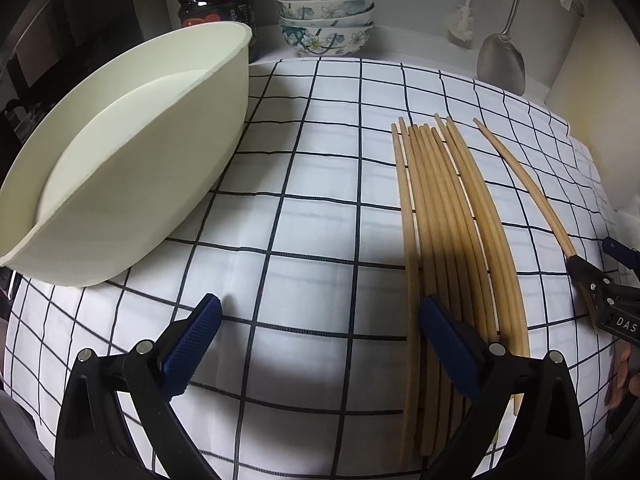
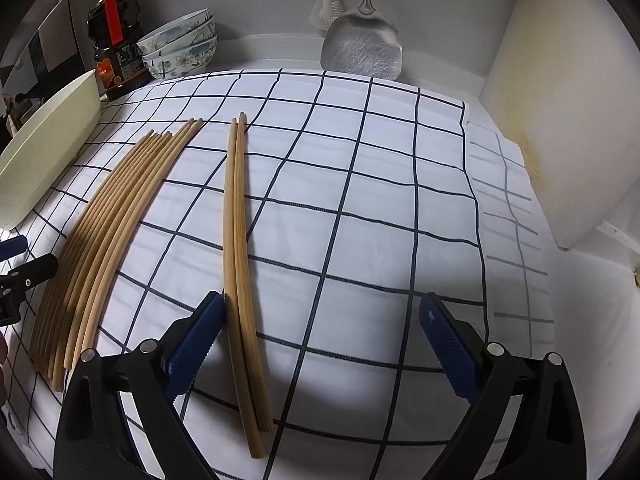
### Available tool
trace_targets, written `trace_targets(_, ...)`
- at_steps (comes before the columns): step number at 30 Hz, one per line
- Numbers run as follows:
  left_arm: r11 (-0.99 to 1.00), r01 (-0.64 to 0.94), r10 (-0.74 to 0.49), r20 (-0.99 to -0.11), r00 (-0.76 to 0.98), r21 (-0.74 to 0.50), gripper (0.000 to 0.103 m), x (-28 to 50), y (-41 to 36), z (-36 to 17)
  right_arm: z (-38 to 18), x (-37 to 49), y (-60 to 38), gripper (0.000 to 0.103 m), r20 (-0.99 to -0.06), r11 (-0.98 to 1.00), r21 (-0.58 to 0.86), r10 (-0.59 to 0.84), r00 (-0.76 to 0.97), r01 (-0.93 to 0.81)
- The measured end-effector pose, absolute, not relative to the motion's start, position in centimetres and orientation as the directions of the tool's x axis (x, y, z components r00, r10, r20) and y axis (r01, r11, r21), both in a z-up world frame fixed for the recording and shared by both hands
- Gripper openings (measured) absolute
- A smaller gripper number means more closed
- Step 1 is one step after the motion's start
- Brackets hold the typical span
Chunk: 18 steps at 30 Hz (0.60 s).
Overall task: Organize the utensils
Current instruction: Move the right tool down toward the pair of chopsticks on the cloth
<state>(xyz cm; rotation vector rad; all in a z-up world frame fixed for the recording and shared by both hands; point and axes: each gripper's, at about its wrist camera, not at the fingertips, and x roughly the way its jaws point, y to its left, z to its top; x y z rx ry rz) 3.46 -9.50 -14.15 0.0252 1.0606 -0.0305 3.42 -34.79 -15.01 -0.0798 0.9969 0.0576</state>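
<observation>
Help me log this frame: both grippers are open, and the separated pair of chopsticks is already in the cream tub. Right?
Not quite. The separated pair of chopsticks lies on the checked cloth, beside the open right gripper, as the right wrist view shows. The cream tub holds none.

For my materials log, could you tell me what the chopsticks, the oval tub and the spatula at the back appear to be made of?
Chopsticks: probably bamboo or wood, a matte tan with faint lengthwise grain. Oval tub: likely plastic, smooth cream, thin even wall with a dull sheen. Spatula: metal, probably stainless steel, grey and reflective with fine scratches across the blade.
</observation>
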Motion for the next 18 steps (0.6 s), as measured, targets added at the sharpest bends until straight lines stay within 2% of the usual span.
trace_targets(9, 1.0, 0.025, -0.008, -0.866, 0.5, 0.006, 0.097, 5.7, -9.8, -14.4, -15.1, 4.7, -34.4, 0.092, -0.83, 0.994, -0.035, 0.026, 0.557, -0.099)
trace_targets(14, 1.0, 0.028, -0.01, -0.859, 0.512, 0.004, 0.095, 6.4, -10.2, -14.4, -14.9, 5.4, -33.8, 0.07, -0.827, 0.988, 0.001, 0.086, 0.555, -0.152)
trace_targets(18, 0.999, 0.045, -0.021, -0.855, 0.518, 0.003, 0.089, 6.2, -10.4, -14.3, -14.7, 5.6, -33.3, 0.061, -0.829, 0.984, 0.004, 0.103, 0.55, -0.179)
